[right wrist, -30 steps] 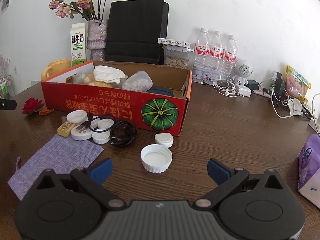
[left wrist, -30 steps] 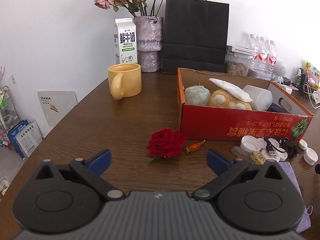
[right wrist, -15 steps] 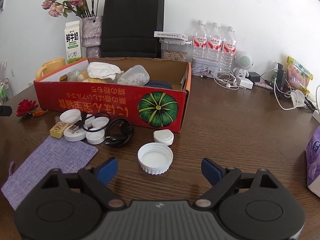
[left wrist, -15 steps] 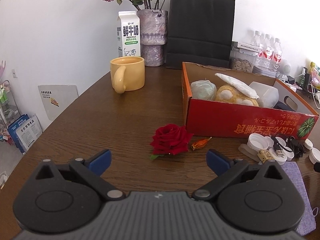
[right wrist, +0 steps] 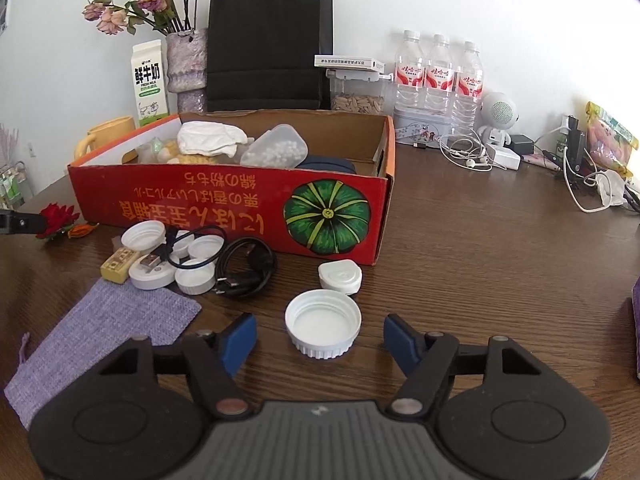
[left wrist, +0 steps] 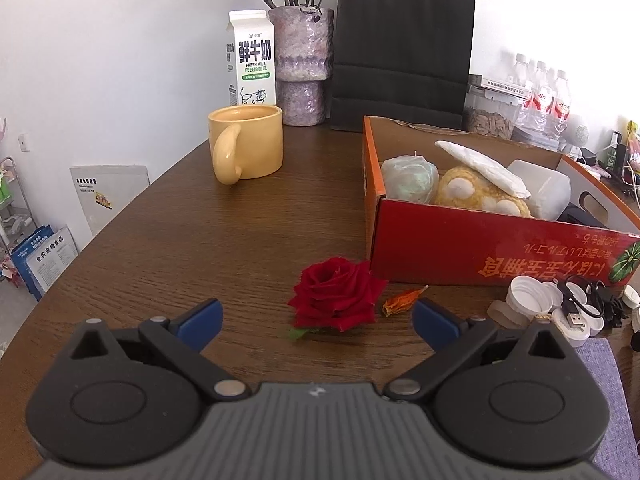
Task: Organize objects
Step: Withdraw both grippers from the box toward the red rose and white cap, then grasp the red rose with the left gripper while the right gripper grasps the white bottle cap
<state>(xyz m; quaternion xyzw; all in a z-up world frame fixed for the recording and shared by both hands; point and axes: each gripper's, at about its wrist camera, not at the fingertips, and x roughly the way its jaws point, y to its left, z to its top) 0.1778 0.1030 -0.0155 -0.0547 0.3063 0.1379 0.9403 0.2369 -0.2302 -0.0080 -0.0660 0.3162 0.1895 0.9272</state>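
Observation:
A red rose head (left wrist: 336, 298) lies on the brown table just left of the red cardboard box (left wrist: 496, 246), with a small orange bud (left wrist: 402, 301) beside it. My left gripper (left wrist: 318, 322) is open, its blue fingertips on either side of the rose, slightly nearer than it. In the right wrist view a white jar lid (right wrist: 323, 322) lies open side up, with my open right gripper (right wrist: 320, 340) straddling it. A smaller white cap (right wrist: 340, 276) sits behind it. The box (right wrist: 232, 204) holds a plush toy, a cloth and plastic containers.
Several white lids, a black cable (right wrist: 244, 268), a yellow block (right wrist: 119, 266) and a purple cloth pouch (right wrist: 104, 336) lie before the box. A yellow mug (left wrist: 246, 142), milk carton (left wrist: 252, 58), vase, black paper bag (left wrist: 402, 48) and water bottles (right wrist: 438, 76) stand behind.
Both grippers have moved forward and down. The rose now lies between the left fingertips and the white lid between the right fingertips. Both stay open.

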